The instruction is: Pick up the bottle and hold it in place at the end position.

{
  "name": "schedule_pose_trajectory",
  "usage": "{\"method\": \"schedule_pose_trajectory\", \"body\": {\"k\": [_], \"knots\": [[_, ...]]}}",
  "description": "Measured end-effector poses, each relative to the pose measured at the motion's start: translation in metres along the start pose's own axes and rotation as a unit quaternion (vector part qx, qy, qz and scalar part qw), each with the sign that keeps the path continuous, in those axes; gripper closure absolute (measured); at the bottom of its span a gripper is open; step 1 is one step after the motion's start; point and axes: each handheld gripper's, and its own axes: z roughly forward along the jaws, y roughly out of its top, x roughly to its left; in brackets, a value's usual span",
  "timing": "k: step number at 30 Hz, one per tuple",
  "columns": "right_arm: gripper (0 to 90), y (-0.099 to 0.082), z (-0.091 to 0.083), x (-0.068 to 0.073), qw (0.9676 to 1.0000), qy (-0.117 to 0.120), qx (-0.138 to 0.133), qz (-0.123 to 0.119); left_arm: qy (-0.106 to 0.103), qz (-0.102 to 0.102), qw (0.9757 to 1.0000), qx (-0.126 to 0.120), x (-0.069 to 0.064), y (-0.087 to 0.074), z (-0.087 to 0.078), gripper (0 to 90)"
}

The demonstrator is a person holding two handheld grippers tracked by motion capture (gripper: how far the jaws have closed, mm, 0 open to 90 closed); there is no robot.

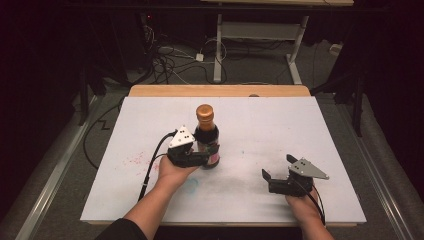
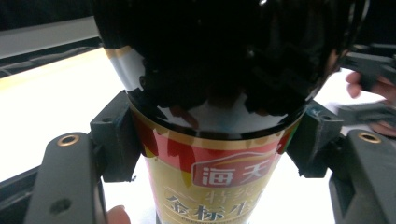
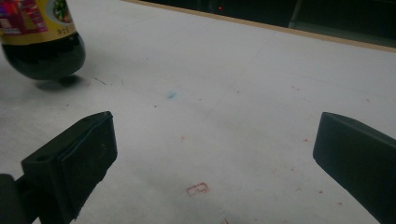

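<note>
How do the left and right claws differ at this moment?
The left claw is shut on the dark sauce bottle; the right claw is open and holds nothing. The left sits mid-table, the right nearer the table's front right. Both are black and hand-held.

High view looked down over the surface [image 1: 150, 200]; left gripper view sat close against the bottle [image 2: 210, 93], which right gripper view shared.

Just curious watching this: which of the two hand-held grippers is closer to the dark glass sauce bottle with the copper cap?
Left. The left gripper is shut on the dark glass sauce bottle; the right gripper is open, apart to its right.
</note>
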Motion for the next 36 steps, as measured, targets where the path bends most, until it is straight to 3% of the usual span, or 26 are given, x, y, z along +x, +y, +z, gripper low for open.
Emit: {"method": "schedule_pose_trajectory", "body": {"k": [1,7,13,25,36], "knots": [[0.2,0.0,0.0,0.0,1.0,0.0,0.0,0.001,0.006,0.021,0.9996,0.016,0.006,0.002,0.0,28.6],[0.2,0.0,0.0,0.0,1.0,0.001,0.0,0.001,0.028,0.018,0.9994,0.013,0.021,0.008,0.015,28.7],[0.2,0.0,0.0,0.0,1.0,0.002,-0.001,0.002,0.036,0.02,0.9991,0.014,0.028,0.01,0.029,28.7],[0.2,0.0,0.0,-0.001,1.0,0.004,-0.002,0.002,0.043,0.023,0.9987,0.015,0.035,0.01,0.056,28.6],[0.2,0.0,0.0,-0.001,1.0,0.006,-0.002,0.002,0.036,0.026,0.9988,0.02,0.033,0.005,0.071,28.6]]}}
